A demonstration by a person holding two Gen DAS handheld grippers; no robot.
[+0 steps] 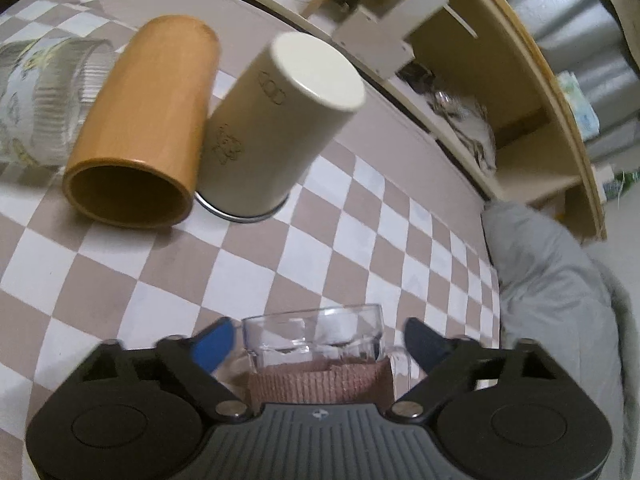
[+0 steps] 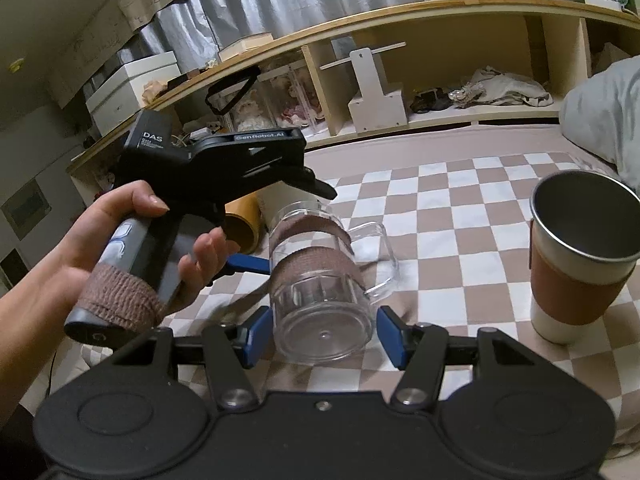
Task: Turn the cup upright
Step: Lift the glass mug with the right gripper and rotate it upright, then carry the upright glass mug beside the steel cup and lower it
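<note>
A clear glass mug (image 2: 320, 276) with a brown wrap and a side handle lies tilted on the checkered cloth, its base toward the right wrist camera. My right gripper (image 2: 322, 332) is open, its blue fingers (image 2: 390, 330) on either side of the mug's base, apart from it. My left gripper (image 1: 318, 342) is open around the same mug (image 1: 316, 344); in the right wrist view its blue finger (image 2: 250, 264) sits beside the wrap. I cannot tell whether it touches the glass.
An orange cup (image 1: 140, 128) lies on its side beside a cream cup (image 1: 276, 128) standing upside down. A ribbed glass (image 1: 44, 96) lies at far left. An upright steel cup with a brown sleeve (image 2: 580, 256) stands right. A grey pillow (image 1: 560, 300) and wooden shelf (image 2: 440, 64) border the cloth.
</note>
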